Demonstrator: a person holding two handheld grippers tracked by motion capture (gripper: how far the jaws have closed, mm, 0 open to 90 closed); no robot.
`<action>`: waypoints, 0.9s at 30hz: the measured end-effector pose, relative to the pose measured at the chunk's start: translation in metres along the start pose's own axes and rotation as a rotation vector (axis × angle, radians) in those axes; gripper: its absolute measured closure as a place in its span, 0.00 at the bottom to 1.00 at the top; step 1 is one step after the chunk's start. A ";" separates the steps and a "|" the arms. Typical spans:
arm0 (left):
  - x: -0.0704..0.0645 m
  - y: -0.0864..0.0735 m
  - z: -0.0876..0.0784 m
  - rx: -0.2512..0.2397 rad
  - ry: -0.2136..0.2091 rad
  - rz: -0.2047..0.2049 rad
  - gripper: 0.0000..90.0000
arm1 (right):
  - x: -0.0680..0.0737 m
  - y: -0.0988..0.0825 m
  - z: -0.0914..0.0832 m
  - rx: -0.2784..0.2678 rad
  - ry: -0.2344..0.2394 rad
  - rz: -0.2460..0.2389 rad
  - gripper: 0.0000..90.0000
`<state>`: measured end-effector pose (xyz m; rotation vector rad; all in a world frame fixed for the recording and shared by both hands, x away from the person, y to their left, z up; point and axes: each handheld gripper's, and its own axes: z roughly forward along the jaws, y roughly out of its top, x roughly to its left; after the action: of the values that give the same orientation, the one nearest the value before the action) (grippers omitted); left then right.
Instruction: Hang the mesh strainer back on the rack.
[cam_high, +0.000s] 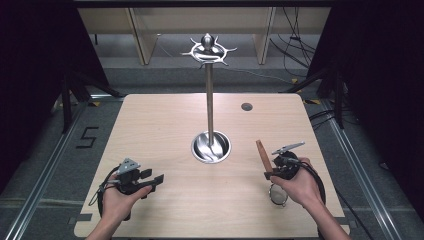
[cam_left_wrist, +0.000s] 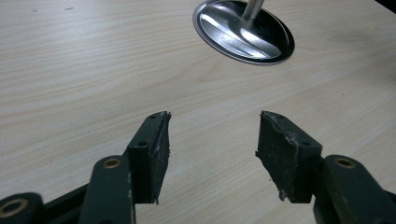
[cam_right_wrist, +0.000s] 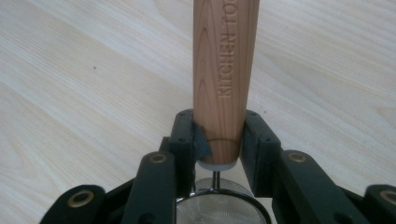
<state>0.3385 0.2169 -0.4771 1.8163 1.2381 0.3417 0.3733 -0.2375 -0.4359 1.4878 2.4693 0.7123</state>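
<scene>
A small strainer with a wooden handle (cam_high: 262, 152) and a round mesh bowl (cam_high: 278, 195) is held at the table's right front. My right gripper (cam_high: 270, 173) is shut on the handle's lower end, near the mesh. In the right gripper view the handle (cam_right_wrist: 224, 70), stamped with letters, rises between the jaws of my right gripper (cam_right_wrist: 219, 135), with the mesh bowl (cam_right_wrist: 219, 205) below. My left gripper (cam_high: 156, 180) rests at the left front, open and holding nothing. In its own view my left gripper (cam_left_wrist: 212, 135) has its pads wide apart over bare wood.
A metal hanging stand rises from a round dish base (cam_high: 211, 147) at the table's centre, its pole (cam_high: 210, 100) topped by a ring of hooks (cam_high: 208, 50). The base (cam_left_wrist: 243, 30) lies ahead of the left gripper. A dark grommet (cam_high: 246, 106) sits in the wooden table (cam_high: 165, 120).
</scene>
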 end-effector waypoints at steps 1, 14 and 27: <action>0.000 0.000 0.000 0.003 0.002 0.003 0.48 | 0.001 0.000 -0.001 -0.005 0.002 0.006 0.77; 0.000 0.000 0.000 -0.002 0.001 0.002 0.48 | 0.005 0.001 -0.010 -0.067 0.031 0.007 0.77; 0.001 0.000 0.002 0.013 0.011 0.009 0.48 | 0.007 0.007 -0.019 -0.139 0.009 0.028 0.77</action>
<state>0.3400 0.2164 -0.4784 1.8340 1.2428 0.3503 0.3676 -0.2345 -0.4156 1.4734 2.3564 0.8776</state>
